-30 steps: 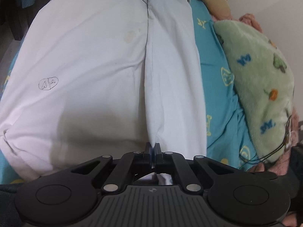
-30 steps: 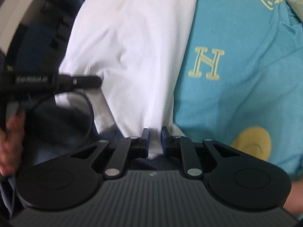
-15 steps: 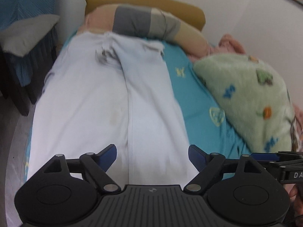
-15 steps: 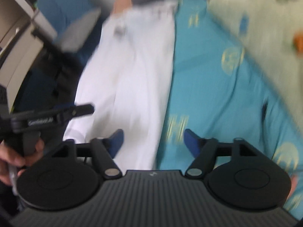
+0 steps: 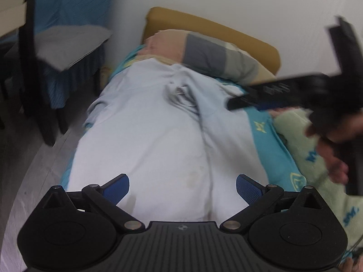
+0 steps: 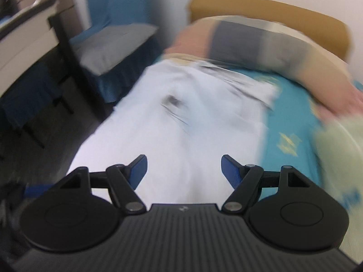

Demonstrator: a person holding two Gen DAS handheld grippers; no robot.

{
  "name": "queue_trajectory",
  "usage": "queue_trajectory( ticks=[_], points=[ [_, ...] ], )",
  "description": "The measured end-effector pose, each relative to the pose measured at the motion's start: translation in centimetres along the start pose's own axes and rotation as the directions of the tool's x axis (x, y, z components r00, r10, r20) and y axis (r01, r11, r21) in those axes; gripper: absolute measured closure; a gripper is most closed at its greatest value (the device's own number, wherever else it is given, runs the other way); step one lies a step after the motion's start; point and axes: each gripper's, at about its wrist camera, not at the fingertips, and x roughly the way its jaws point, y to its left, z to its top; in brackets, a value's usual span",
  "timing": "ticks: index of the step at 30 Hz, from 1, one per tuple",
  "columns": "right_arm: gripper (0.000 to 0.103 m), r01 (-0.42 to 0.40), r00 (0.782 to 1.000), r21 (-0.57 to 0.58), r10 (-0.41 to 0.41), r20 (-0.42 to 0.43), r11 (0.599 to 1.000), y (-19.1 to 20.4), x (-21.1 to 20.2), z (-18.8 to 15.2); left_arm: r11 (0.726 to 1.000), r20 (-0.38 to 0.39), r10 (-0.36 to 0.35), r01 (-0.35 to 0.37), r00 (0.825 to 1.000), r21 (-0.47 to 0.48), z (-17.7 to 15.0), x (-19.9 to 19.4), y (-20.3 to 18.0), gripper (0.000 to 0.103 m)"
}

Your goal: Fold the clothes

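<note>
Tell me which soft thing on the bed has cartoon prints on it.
The fuzzy green blanket at the bed's right edge; the striped pillow at the headboard shows only plain colour bands.

- Your left gripper [image 5: 182, 187] hangs above the white garment [image 5: 158, 136], jaws spread wide, nothing between the pads.
- Your right gripper [image 6: 184, 171] likewise: jaws apart, only flat cloth below.
- In the left wrist view the right gripper crosses the upper right, over the garment's far right edge; it blocks a pass on that side.
- Far end: the striped pillow [image 5: 211, 54] lies against the garment's top edge, with the mustard headboard [image 5: 215, 29] behind it.
- Right side: a bare strip of teal sheet [image 5: 270, 140], then the green fleece blanket [image 5: 317, 172] piled up.
- Left side: the bed edge drops to the floor; a covered chair [image 5: 65, 47] stands near the far left corner.
</note>
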Motion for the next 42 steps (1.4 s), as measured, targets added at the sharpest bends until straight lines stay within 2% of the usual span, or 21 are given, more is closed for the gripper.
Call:
queue_trajectory(
  ticks=[5, 7, 9, 12, 16, 18, 21, 24, 25, 26, 28, 30, 33, 35, 37, 39, 42],
  points=[
    [0.029, -0.072, 0.996, -0.185, 0.060, -0.068, 0.980, 6.8, 10.3, 5.8, 0.997, 0.017, 0.026, -0.024, 1.000, -0.079, 0.3, 0.1, 4.3, 0.002],
    [0.030, -0.090, 0.994, -0.233, 0.074, -0.077, 0.968, 9.1, 14.0, 7.5, 0.992, 0.001, 0.035, -0.035, 0.999, -0.122, 0.3, 1.0, 5.7, 0.002],
    [0.030, -0.067, 0.996, -0.244, 0.051, -0.075, 0.968, 10.1, 17.3, 9.3, 0.987, -0.016, 0.048, -0.050, 0.999, -0.151, 0.4, 2.3, 6.8, 0.002],
    [0.030, 0.006, 1.000, -0.178, -0.009, -0.019, 0.984, 8.5, 20.0, 11.6, 0.982, -0.029, 0.044, -0.049, 0.999, -0.180, 0.6, 4.1, 7.8, 0.002],
    [0.031, 0.050, 0.997, -0.086, -0.045, 0.068, 0.995, 3.9, 19.5, 12.6, 0.971, -0.032, 0.009, -0.016, 0.999, -0.239, 0.9, 5.4, 8.7, 0.003],
    [0.030, 0.084, 0.994, -0.077, -0.079, 0.072, 0.993, 1.7, 19.1, 12.6, 0.966, -0.022, -0.004, -0.002, 1.000, -0.259, 1.0, 5.7, 8.9, 0.003],
    [0.030, 0.082, 0.995, -0.083, -0.076, 0.071, 0.993, -0.9, 18.7, 11.8, 0.964, -0.022, -0.012, 0.005, 1.000, -0.265, 1.1, 6.0, 8.8, 0.003],
    [0.031, 0.111, 0.994, -0.100, -0.108, 0.034, 0.989, -2.4, 19.1, 10.5, 0.969, -0.020, -0.006, 0.001, 1.000, -0.248, 1.0, 5.9, 8.2, 0.003],
    [0.042, 0.126, 0.992, -0.101, -0.123, 0.031, 0.987, -2.6, 19.4, 10.0, 0.971, -0.017, 0.001, -0.005, 1.000, -0.240, 1.0, 5.8, 8.0, 0.003],
    [0.067, 0.131, 0.991, -0.084, -0.129, 0.024, 0.988, -3.1, 19.5, 9.7, 0.973, -0.012, 0.008, -0.011, 1.000, -0.231, 1.0, 5.7, 7.7, 0.003],
    [0.098, 0.114, 0.993, -0.023, -0.114, 0.027, 0.993, -4.2, 19.3, 9.2, 0.976, -0.003, 0.024, -0.024, 1.000, -0.215, 1.0, 5.6, 7.3, 0.003],
    [0.098, 0.080, 0.993, 0.035, -0.083, 0.085, 0.996, -5.2, 17.9, 8.7, 0.979, 0.006, 0.040, -0.038, 0.999, -0.202, 1.0, 5.6, 6.8, 0.003],
    [0.098, 0.070, 0.972, 0.124, -0.095, 0.214, 0.990, -6.9, 14.4, 7.4, 0.981, 0.018, 0.045, -0.041, 0.999, -0.189, 1.2, 5.9, 6.0, 0.003],
    [0.098, 0.065, 0.960, 0.196, -0.115, 0.256, 0.978, -8.3, 12.7, 6.2, 0.985, 0.029, 0.048, -0.043, 0.998, -0.168, 1.3, 6.0, 5.3, 0.003],
    [0.098, 0.070, 0.952, 0.235, -0.136, 0.275, 0.970, -9.5, 11.4, 4.6, 0.989, 0.035, 0.061, -0.056, 0.998, -0.135, 1.3, 6.3, 4.4, 0.003],
    [0.095, 0.034, 0.956, 0.253, -0.105, 0.274, 0.967, -10.2, 10.5, 3.2, 0.991, 0.031, 0.068, -0.064, 0.997, -0.115, 1.2, 6.7, 3.8, 0.003],
    [0.090, -0.022, 0.984, 0.264, -0.025, 0.176, 0.964, -10.2, 9.5, 1.9, 0.992, 0.029, 0.077, -0.074, 0.997, -0.101, 1.1, 7.2, 3.0, 0.003]
  ],
)
